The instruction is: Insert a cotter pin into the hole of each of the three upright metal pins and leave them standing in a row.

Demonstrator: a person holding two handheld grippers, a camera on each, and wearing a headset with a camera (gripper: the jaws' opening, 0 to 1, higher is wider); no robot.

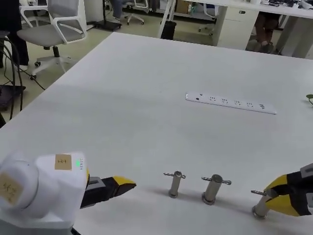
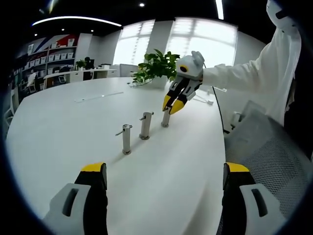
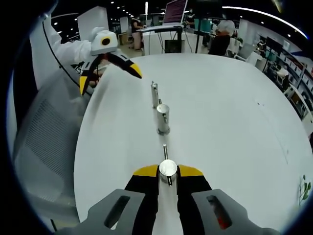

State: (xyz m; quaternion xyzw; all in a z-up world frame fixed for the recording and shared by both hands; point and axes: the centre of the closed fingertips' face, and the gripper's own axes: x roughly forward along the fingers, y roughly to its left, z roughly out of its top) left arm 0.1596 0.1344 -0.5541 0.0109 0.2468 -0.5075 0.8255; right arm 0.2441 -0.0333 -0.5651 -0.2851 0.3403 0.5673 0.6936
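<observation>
Here, right gripper [image 3: 167, 172] jaws clamped on end metal pin [image 3: 167, 167], left gripper [image 2: 165, 169] jaws wide apart

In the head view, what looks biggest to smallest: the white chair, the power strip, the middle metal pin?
1. white chair
2. power strip, longer but thin
3. middle metal pin
The pin sits nearest the camera, yet looks smallest.

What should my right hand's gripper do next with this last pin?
Probably ease the right gripper open and back off: its jaws clasp the last pin, which stands upright with a cotter pin through it, in line with the other two pins.
</observation>
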